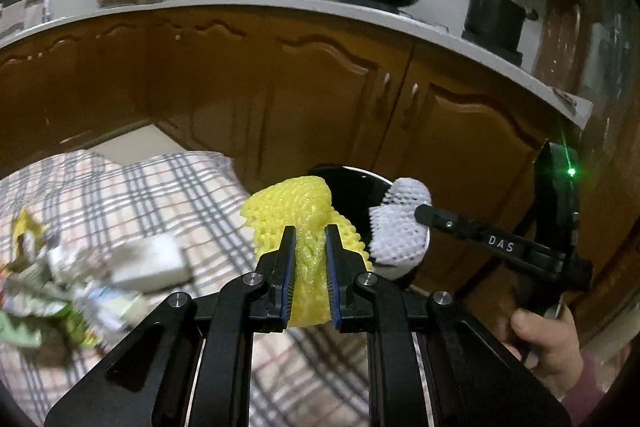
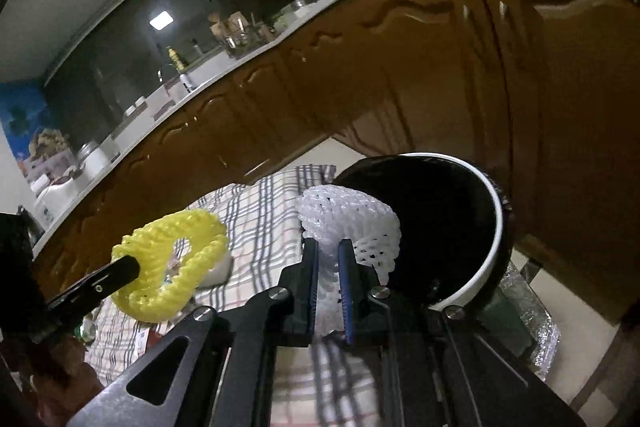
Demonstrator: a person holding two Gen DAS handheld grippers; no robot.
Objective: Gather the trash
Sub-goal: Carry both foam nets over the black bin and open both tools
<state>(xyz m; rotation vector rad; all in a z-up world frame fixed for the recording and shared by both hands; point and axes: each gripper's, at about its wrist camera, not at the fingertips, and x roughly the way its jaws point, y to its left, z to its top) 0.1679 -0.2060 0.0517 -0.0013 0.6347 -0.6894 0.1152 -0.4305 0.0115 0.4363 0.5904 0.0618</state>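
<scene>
Both wrist views close, angled down along their fingers, sharing checked cloth point(image 1: 132, 183), bin point(image 2: 486, 227), cabinets point(image 1: 320, 87)

The pile of wrappers point(image 1: 72, 291) on the checked cloth point(image 1: 168, 195) is smeared by motion blur, so I can't tell what any of it is beyond one pale boxy thing point(image 1: 154, 263). The bin point(image 2: 460, 227) is mostly covered by the yellow foam net point(image 1: 296, 215) and white foam net point(image 1: 400, 227), and its inside is just black. The hand point(image 1: 548, 343) runs off the frame's edge.
</scene>
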